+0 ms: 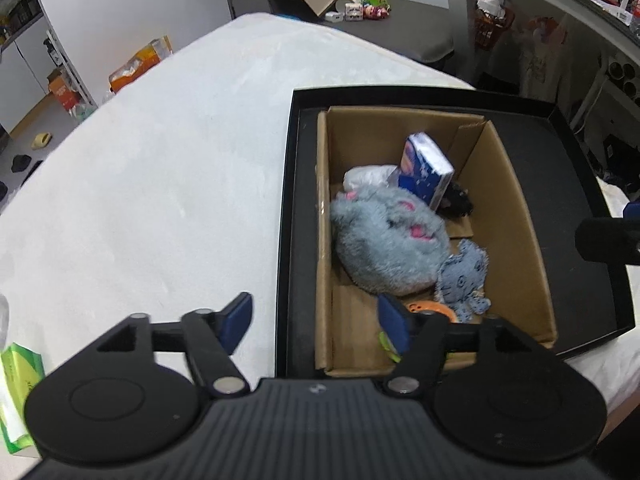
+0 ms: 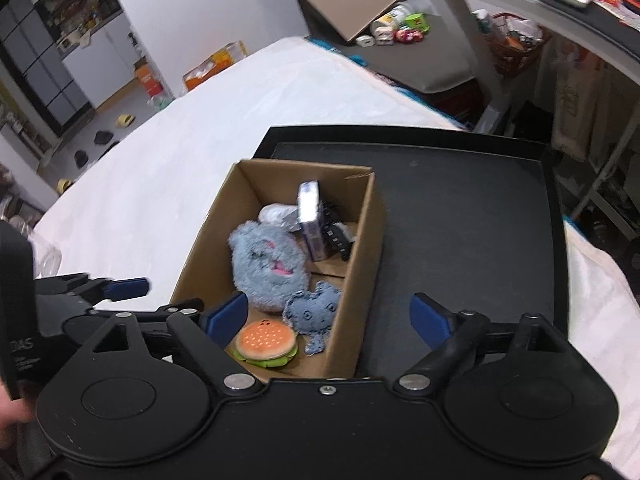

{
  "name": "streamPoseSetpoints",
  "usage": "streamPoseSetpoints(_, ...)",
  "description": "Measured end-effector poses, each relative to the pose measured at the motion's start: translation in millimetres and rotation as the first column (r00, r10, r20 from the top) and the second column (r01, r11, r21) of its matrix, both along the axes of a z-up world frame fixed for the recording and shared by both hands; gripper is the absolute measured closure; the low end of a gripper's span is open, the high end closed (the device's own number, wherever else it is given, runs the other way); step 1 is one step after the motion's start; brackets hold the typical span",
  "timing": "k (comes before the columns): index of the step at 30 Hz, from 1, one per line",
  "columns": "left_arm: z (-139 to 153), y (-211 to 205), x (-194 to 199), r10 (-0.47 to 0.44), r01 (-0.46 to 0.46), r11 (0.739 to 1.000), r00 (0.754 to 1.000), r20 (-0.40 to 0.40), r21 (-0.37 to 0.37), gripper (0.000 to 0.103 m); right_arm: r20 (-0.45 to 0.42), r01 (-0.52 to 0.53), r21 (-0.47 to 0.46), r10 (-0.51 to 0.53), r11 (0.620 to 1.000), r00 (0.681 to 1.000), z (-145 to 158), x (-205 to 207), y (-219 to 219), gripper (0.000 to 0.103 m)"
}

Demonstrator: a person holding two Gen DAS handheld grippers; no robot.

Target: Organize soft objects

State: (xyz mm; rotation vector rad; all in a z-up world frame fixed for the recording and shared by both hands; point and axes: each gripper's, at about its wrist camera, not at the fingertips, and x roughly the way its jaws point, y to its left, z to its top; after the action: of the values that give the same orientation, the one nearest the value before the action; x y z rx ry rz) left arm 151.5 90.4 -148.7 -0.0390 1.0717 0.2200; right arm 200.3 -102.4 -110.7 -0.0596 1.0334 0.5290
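A brown cardboard box stands in a shallow black tray on a white bed. Inside lie a fluffy grey plush, a small blue plush, a burger plush and a blue tissue pack. My left gripper is open and empty over the box's near left corner. My right gripper hangs open and empty above the box's near end, straddling its right wall.
A green packet lies on the bed at the far left. A white bundle and a dark item sit at the box's far end. Boxes, shelves and a desk surround the bed.
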Motion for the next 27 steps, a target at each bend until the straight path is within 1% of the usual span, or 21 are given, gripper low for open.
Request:
streamPoseSetpoints(2,7.8,-3.3,-1.0,0.006,-0.006,1.000,1.000,0.007,0.002,0.023,0.003,0.021,0.007,-0.021,1.000,1.000,1.9,-0.1,-6.8,0.013)
streamPoseSetpoints(6,23.4,-7.8,-1.0,0.017,-0.017,1.000,1.000,0.021,0.002,0.016,0.015,0.059,0.023,-0.059,0.998,0.998,7.0,-1.9,-21.1,0.009)
streamPoseSetpoints(8,30.9,-10.7,-1.3,0.017,-0.017,1.000,0.999,0.027,0.003,0.013,0.021,0.074,0.028,-0.075,0.997,0.997,9.6,-2.6,-26.9,0.009)
streamPoseSetpoints(11,41.2,-16.0,-2.0,0.013,-0.013,1.000,0.999,0.042,0.006,0.011,0.029,0.089,0.043,-0.090,0.995,0.996,14.0,-4.0,-35.2,0.008)
streamPoseSetpoints(13,46.8,-19.9,-2.4,0.006,-0.006,1.000,0.999,0.046,-0.002,0.010,0.040,0.100,0.047,-0.102,0.994,0.994,17.1,-5.3,-40.1,0.003)
streamPoseSetpoints(15,52.8,-24.4,-3.5,-0.005,0.006,1.000,0.999,0.048,-0.008,0.009,0.050,0.114,0.051,-0.116,0.992,0.992,20.1,-6.7,-44.9,0.000)
streamPoseSetpoints(20,67.0,-35.5,-8.0,-0.023,0.024,1.000,0.998,0.055,-0.012,0.004,0.048,0.147,0.069,-0.151,0.987,0.987,26.6,-10.3,-56.9,0.000)
streamPoseSetpoints(25,81.5,-43.8,-15.7,-0.041,0.043,0.999,0.996,0.077,-0.029,0.003,0.054,0.178,0.103,-0.184,0.979,0.981,33.9,-20.0,-70.0,0.000)
streamPoseSetpoints(27,87.6,-43.3,-18.3,-0.022,0.026,0.999,0.995,0.093,-0.043,0.003,0.064,0.195,0.102,-0.202,0.975,0.977,36.4,-24.5,-73.8,0.000)
